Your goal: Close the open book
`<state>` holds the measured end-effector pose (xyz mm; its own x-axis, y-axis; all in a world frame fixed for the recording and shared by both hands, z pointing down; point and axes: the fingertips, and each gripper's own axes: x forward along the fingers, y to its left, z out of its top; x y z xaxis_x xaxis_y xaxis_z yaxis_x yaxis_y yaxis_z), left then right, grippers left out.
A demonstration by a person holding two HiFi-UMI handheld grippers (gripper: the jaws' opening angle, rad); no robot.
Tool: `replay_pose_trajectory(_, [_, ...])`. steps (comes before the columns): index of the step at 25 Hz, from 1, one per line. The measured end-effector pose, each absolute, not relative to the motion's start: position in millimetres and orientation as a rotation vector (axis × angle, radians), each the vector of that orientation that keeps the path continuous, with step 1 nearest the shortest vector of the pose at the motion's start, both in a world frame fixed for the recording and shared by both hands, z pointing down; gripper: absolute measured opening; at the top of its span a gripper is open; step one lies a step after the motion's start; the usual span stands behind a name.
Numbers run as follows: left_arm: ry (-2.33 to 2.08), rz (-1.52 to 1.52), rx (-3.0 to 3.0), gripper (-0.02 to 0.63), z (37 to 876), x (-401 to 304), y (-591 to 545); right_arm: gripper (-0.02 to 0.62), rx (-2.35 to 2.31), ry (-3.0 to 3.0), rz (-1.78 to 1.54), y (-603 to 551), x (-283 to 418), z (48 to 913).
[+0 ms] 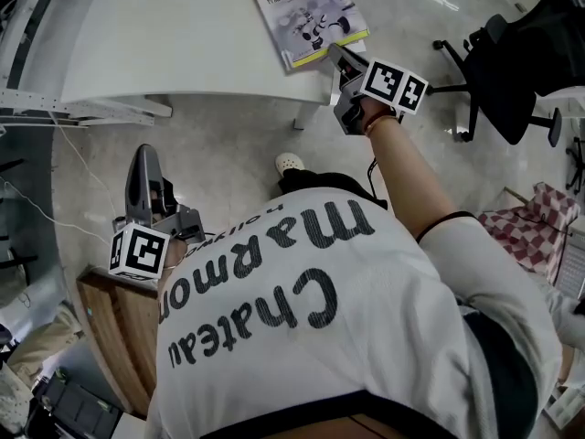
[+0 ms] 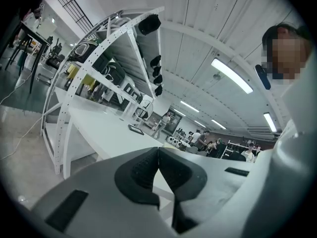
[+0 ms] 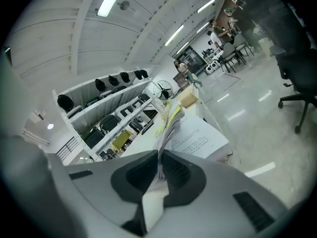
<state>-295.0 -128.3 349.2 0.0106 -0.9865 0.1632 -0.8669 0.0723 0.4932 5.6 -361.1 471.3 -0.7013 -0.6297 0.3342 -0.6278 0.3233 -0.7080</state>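
Glossy paperback book (image 1: pixel 311 16) lay at the edge of the smooth white table (image 1: pixel 164 44); the outstretched right gripper (image 1: pixel 336 55) pinched its thin pages (image 3: pixel 171 128), left gripper (image 1: pixel 144 158) hung low, jaws pressed together, empty.

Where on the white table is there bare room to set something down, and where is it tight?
The white table is bare across the wide stretch between the book and the perforated rail at its left end. It is tight only at the right end, where the book lies and the right gripper pinches its pages.
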Motion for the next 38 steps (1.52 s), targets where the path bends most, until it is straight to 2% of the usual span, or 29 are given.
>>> replay_pose_trajectory(38, [-1.886,-0.335,1.816,0.025,356,-307,-131,0.04,-1.303,2.483,-1.453,-361,15,498])
